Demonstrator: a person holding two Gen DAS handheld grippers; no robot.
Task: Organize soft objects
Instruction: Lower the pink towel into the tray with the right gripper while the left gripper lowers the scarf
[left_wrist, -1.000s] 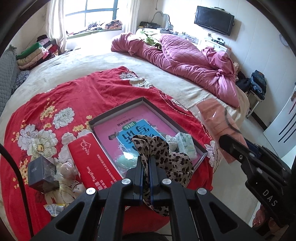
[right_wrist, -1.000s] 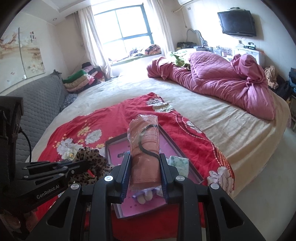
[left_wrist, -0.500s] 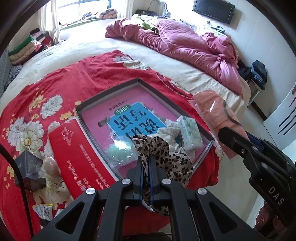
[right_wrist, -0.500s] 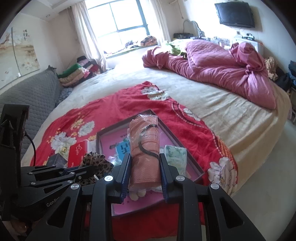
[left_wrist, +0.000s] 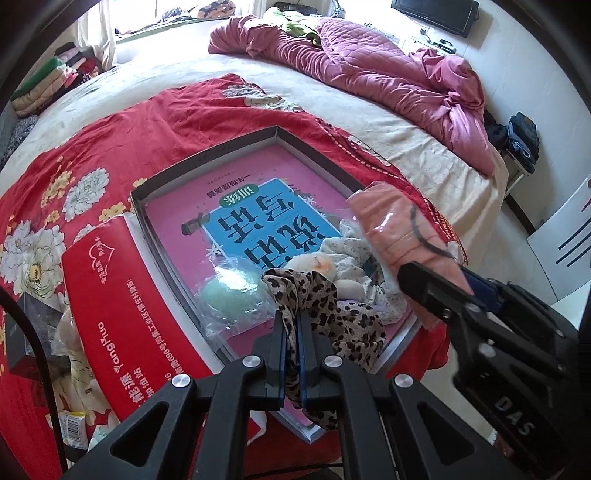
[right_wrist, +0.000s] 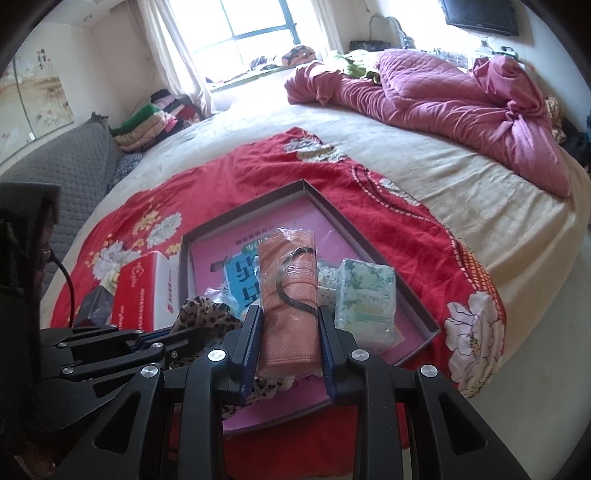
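Partly hidden under leopard cloth (left_wrist: 332, 306) pinched by left gripper (left_wrist: 291, 332): tray (left_wrist: 207, 155) contents. Right gripper (right_wrist: 288, 325) clamping peach bundle (right_wrist: 290, 295). Below, red blanket (left_wrist: 129, 122) on bed (right_wrist: 498, 206).

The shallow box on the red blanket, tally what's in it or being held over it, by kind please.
Book: 1, blue and pink cover
Leopard-print cloth: 1, in the left hand-held gripper
Peach wrapped roll: 1, in the right hand-held gripper
Green floral packet: 1
Pale green bagged item: 1
Floral white cloth: 1
Total: 6
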